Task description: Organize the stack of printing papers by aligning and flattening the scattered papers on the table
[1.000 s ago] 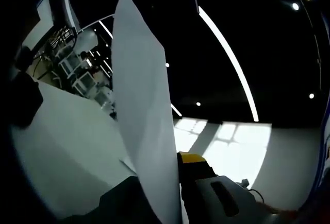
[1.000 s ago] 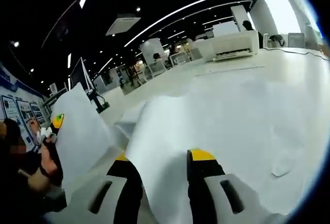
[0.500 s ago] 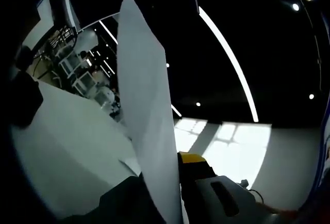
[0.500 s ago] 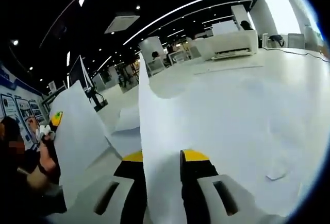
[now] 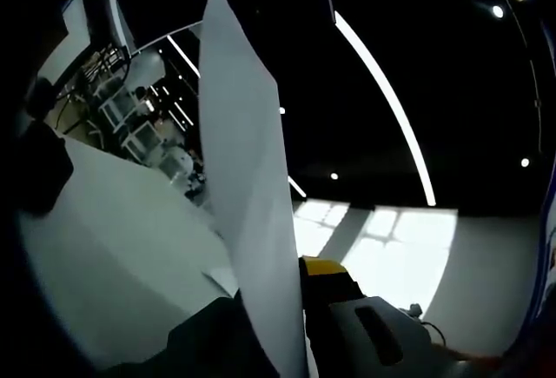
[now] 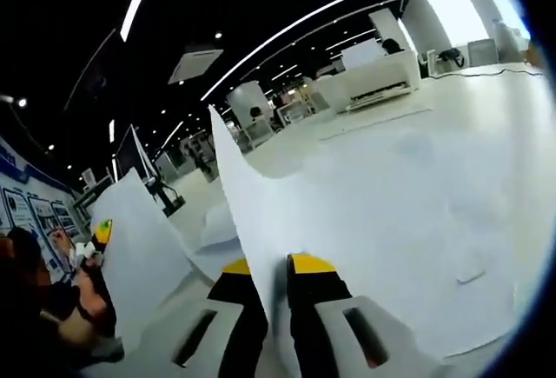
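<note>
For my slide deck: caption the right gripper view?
Right claw pinches a paper sheet upright above the white table.

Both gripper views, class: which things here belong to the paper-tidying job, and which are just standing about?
Part of the job:
- sheet clamped in the left gripper
- sheet clamped in the right gripper
- loose papers on the table

Standing about:
- white printer at the table's far end
- wall posters

Both handheld grippers look the same build: the right gripper (image 6: pixel 277 267) has chunky black jaws with bright yellow tips and pale grey housings with dark oval slots. The left gripper (image 5: pixel 295 267) shows a matching yellow-tipped black jaw on a grey slotted body.
</note>
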The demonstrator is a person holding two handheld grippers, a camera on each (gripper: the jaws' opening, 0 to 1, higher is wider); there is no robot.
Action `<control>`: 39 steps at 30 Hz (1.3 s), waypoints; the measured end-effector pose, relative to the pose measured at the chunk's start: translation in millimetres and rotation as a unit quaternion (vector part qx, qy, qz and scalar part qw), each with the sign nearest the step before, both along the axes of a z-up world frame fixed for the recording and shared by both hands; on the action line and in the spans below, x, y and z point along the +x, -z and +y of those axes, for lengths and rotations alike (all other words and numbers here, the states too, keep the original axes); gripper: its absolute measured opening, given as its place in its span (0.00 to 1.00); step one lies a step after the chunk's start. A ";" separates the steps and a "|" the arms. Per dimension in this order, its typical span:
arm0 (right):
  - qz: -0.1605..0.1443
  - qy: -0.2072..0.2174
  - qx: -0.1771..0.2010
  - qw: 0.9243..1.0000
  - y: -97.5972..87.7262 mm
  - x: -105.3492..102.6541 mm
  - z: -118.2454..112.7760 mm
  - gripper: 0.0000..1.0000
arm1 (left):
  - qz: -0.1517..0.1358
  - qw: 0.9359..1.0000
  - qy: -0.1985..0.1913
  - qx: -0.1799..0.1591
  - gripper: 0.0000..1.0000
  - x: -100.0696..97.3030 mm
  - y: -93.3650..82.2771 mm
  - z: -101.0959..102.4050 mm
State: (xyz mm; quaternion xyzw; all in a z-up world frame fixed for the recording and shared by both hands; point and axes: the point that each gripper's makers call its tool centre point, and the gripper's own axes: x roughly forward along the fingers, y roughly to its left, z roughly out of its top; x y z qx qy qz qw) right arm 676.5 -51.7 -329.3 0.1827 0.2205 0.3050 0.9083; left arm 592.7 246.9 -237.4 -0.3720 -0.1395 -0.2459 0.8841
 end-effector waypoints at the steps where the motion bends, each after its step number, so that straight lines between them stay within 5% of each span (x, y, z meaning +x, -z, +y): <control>1: -0.003 0.001 0.003 1.000 -1.2 -0.2 -0.5 0.03 | 0.000 1.000 -0.001 -0.001 0.06 0.2 0.2 0.4; 39: 0.009 0.014 0.057 0.998 -13.2 -6.0 0.3 0.00 | 0.001 1.000 -0.002 0.003 0.08 1.9 0.9 1.1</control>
